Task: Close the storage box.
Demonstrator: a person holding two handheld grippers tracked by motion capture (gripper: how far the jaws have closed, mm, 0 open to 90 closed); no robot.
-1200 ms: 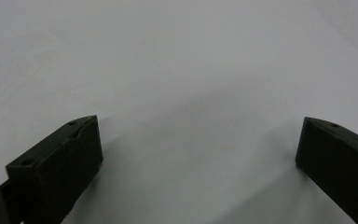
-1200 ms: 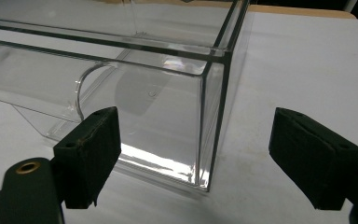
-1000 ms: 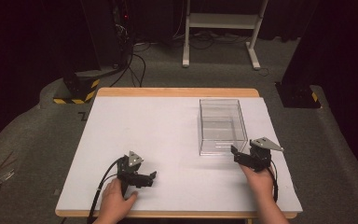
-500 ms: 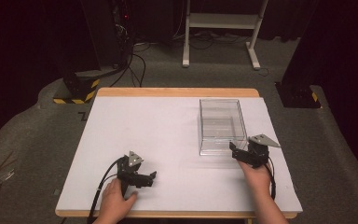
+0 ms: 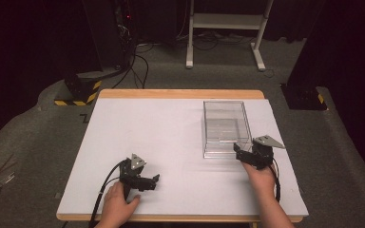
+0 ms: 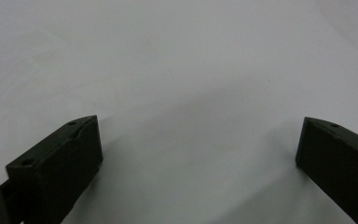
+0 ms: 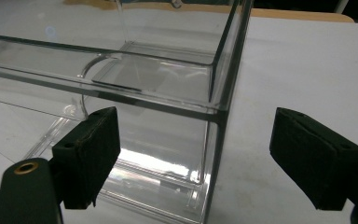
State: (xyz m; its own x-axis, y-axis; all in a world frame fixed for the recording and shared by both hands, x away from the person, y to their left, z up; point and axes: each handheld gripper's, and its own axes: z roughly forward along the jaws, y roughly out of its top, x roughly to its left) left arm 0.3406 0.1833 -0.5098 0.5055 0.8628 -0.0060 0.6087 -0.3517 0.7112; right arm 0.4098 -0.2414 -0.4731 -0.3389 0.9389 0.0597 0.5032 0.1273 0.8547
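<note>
The right tool point(image 5: 240, 153) stands with its jaws spread wide, holding nothing. In the right gripper view its left jaw sits in front of the near wall of the clear plastic box point(image 7: 168, 93), while the right jaw waits outside over bare table, so the box's near right corner edge lies between them. This placement looks meant for pinching that corner or the side wall, probably to drag or steady the box. In the high view the tool points toward 11 o'clock, just at the box's point(image 5: 224, 128) near right corner, with the person's right hand point(image 5: 261, 178) behind it at 5 o'clock.

The box is an empty, open-topped rectangular container standing upright on the right half of the white table point(image 5: 171, 137), its long side running from 6 to 12 o'clock.

The left tool point(image 5: 153, 180) rests low near the table's front edge, at about 8 o'clock from the box and well apart from it. Its jaws are also wide and empty, over plain table surface point(image 6: 191, 84); it seems parked out of the way while the right side works.
</note>
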